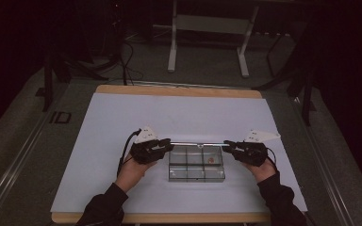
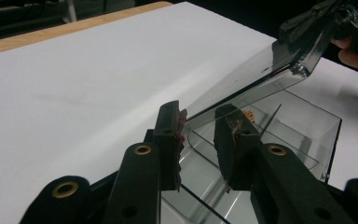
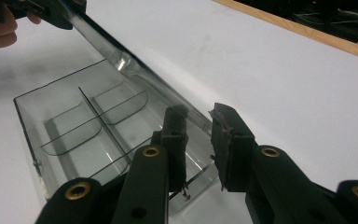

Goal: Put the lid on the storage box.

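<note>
On the white mat [image 1: 122, 179], near its front middle, a clear divided box [image 1: 196, 170] is sitting with its lid [image 1: 197, 144] swung up along the far edge. Left to right in the high view: left gripper [image 1: 168, 142] is pinching the lid's left end, right gripper [image 1: 225, 146] is pinching the right end. Both hands are sitting level with the box's far edge.

Box long axis is running left-right across the table; lid is running the same way, its free edge pointing up and slightly toward the person.

High view is showing the compartment grid and a small orange bit [image 1: 211, 160] in the far-right cell. Left gripper view is showing the lid [image 2: 261, 77] as a tilted clear pane, its near corner between the pads, jaws partly closed, with the other gripper [image 2: 328, 18] clamping the far corner. Right gripper view is showing the lid [image 3: 135, 74] edge passing between its pads; actual contact there I cannot tell. It is also giving the curved dividers inside the box [image 3: 88, 126].
</note>
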The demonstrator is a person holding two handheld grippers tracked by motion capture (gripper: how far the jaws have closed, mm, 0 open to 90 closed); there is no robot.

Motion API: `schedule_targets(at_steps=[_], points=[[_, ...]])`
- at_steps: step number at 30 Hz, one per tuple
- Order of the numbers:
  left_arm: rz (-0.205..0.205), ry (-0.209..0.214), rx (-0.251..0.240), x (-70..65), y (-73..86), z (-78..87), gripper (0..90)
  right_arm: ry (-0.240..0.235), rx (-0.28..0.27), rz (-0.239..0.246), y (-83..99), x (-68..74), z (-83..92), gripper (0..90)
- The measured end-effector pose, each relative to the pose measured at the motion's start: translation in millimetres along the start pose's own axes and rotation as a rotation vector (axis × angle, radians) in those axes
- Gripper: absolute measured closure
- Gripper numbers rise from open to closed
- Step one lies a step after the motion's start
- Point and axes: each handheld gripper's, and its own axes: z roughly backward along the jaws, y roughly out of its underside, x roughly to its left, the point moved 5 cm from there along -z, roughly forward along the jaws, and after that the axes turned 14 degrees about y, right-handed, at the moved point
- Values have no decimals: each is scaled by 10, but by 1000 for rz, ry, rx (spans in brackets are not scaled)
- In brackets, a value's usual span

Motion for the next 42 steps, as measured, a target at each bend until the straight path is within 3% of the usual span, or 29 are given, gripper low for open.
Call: schedule_targets(at_steps=[20,27,31,32,42], points=[[-23,-7,41,-82,154,-6,711,-17,18,-8,177,46,12,755],[-7,6,42,-79,208,-17,693,-34,27,-18,242,52,9,751],[5,12,50,-60,233,-26,651,-46,36,-34,251,52,-1,693],[12,17,49,-54,240,-26,622,-30,40,-50,262,39,-10,661],[52,14,67,-4,330,-37,608,-25,63,-88,351,-22,-35,589]])
